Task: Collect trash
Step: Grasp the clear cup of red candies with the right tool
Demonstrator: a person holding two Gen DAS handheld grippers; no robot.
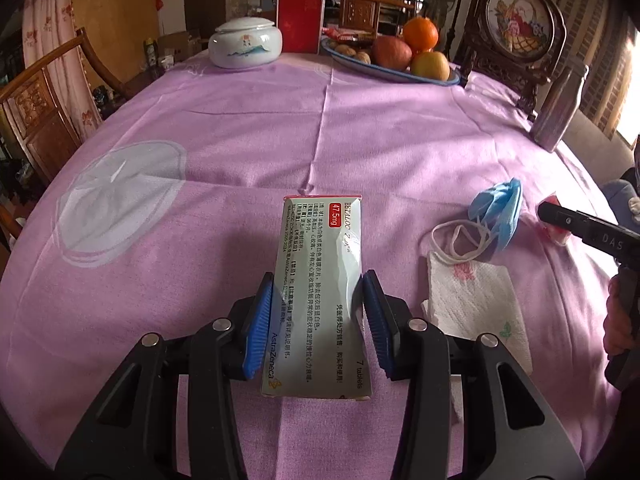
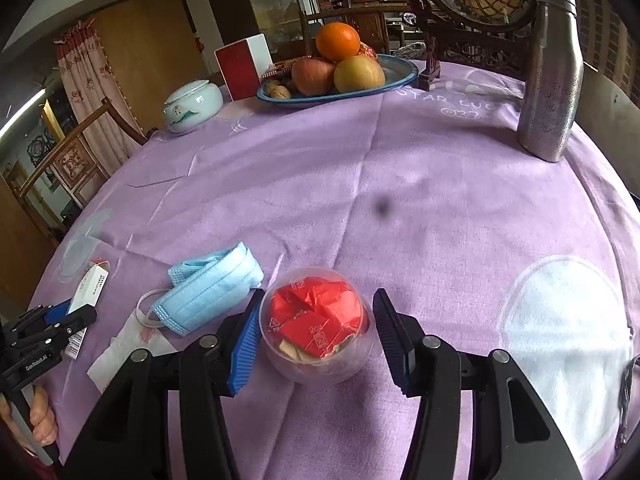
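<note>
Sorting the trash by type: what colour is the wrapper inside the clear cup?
Red wrapper, clearest in the right wrist view.

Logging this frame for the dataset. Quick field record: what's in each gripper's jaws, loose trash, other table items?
left gripper: jaws shut on medicine box
right gripper: jaws open around clear plastic cup; contact cannot be confirmed
cup contents: crumpled red wrappers
loose trash: blue face mask, white paper napkin, both between the two grippers
other items: fruit plate, metal bottle, white lidded jar, red box
surface: purple tablecloth
</note>
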